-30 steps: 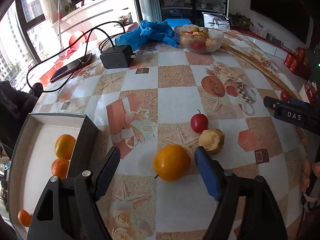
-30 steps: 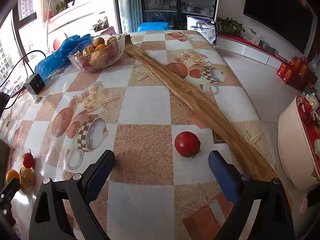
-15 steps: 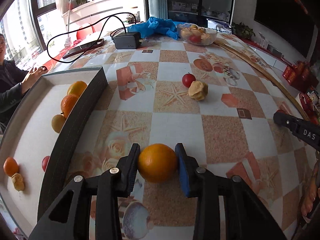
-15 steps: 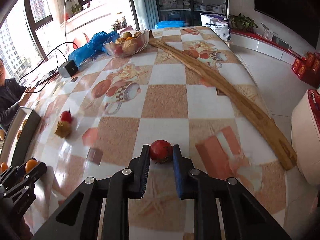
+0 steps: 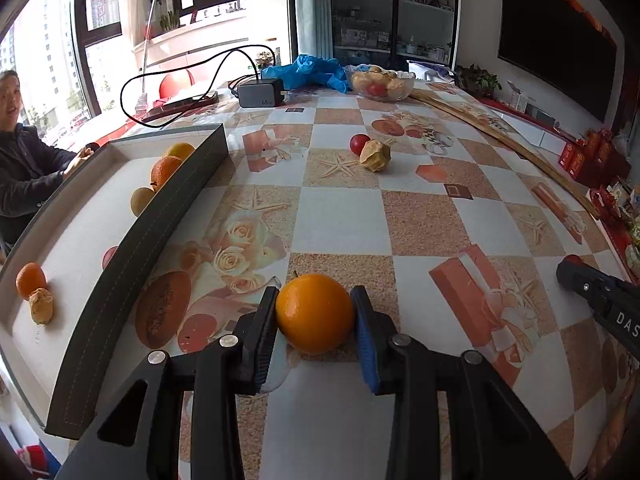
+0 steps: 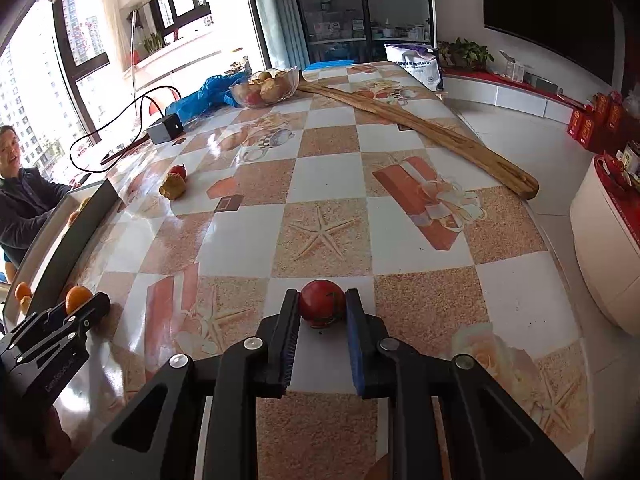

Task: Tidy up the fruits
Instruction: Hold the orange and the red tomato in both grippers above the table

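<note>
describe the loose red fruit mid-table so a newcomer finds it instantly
Start at the glass bowl at the table's far end, then come toward the grey tray. On the open tablecloth two fruits sit touching: the small red fruit is the smooth, round one, beside a tan papery husked fruit.

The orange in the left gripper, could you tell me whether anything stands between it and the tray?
Only the tray's own dark side wall does. The tablecloth between the orange, held in the left gripper, and the tray shows no loose objects, so the orange must be lifted over that wall.

Left claw (image 5: 315, 314) and right claw (image 6: 322, 306) both clamped.
</note>
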A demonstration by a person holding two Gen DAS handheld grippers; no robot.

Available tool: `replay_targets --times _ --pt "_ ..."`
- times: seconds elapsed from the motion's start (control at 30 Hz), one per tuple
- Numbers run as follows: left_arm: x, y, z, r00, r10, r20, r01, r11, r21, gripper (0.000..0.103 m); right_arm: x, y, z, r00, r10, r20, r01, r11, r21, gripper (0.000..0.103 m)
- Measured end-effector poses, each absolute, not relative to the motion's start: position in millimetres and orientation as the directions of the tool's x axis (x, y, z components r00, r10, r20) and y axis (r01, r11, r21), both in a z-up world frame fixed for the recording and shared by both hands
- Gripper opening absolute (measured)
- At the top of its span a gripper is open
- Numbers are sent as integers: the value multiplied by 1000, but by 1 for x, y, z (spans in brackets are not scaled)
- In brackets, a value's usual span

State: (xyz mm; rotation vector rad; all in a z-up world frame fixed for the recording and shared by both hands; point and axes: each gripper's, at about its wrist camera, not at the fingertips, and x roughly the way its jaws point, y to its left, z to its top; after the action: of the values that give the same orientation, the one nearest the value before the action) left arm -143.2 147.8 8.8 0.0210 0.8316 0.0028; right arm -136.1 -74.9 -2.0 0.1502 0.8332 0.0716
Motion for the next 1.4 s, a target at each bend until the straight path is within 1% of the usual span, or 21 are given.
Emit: replay_targets --times 0.67,1.4 --pt "-146 147 8 678 10 -735 6 1000 19 39 -135 -57 -3 665 21 -747 -9 1000 20 23" --pt "-146 148 8 678 5 -735 7 1000 13 39 -136 -61 -3 667 44 -744 -6 998 55 23"
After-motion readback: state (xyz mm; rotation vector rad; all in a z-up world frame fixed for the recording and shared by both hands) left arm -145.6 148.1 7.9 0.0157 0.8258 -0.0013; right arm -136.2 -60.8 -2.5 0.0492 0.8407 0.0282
